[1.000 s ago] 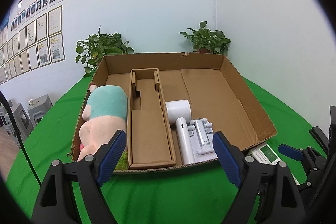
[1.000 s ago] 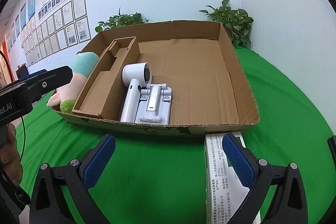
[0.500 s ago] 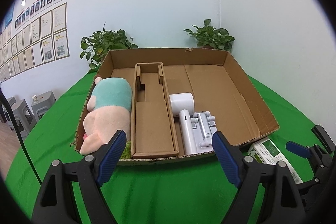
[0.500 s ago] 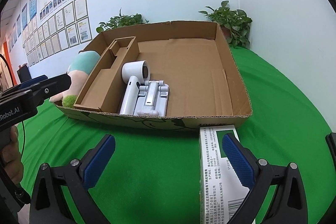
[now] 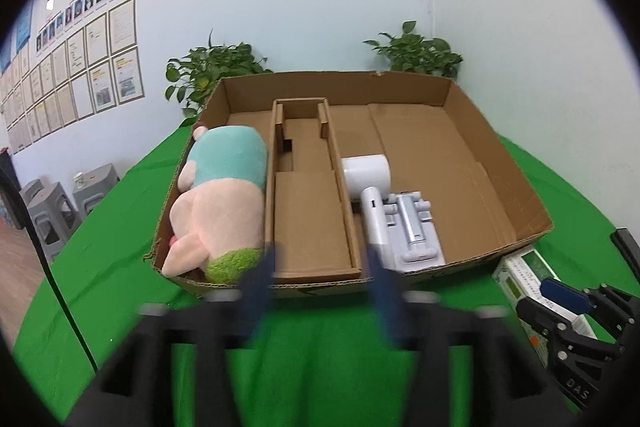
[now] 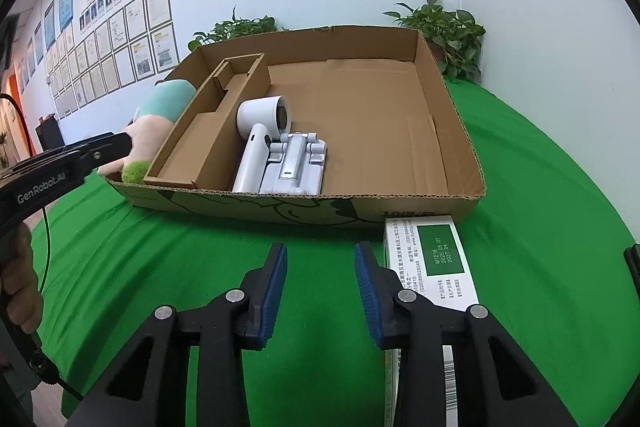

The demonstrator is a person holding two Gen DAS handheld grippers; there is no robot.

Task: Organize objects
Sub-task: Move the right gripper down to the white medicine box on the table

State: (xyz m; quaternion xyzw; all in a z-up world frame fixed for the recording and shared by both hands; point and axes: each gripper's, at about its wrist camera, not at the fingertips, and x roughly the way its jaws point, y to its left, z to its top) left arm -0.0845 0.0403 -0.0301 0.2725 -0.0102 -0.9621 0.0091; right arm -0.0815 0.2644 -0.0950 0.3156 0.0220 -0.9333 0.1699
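- On the green table (image 6: 540,187) sits a shallow cardboard tray (image 6: 444,91), already holding a plush toy (image 5: 224,203) in its left bay, a white hair dryer (image 6: 260,135) and a folding white stand (image 6: 294,165) in the middle.
- Outside the tray, touching its near right corner, lies a white-and-green carton (image 6: 436,263); to my eye it is the one thing not yet put away.
- Right gripper (image 6: 320,291) hovers above the cloth just left of the carton, jaws parted to a middling gap with nothing between them; one blue pad (image 6: 366,287) is near the carton's left edge.
- Left gripper (image 5: 316,287) is blurred in front of the tray's near wall, jaws apart and holding nothing.
- I'd judge the step is picking up the carton, and the gap looks too narrow to span it flat, so the jaws want spreading first.
- Shift right until the carton sits between the pads, then close across its narrow width, not along its length.
- Lift clear of the tray's near wall before carrying in; the bare right half of the floor (image 6: 372,107) has room.
- Keep the carton level and away from the stand when setting down.
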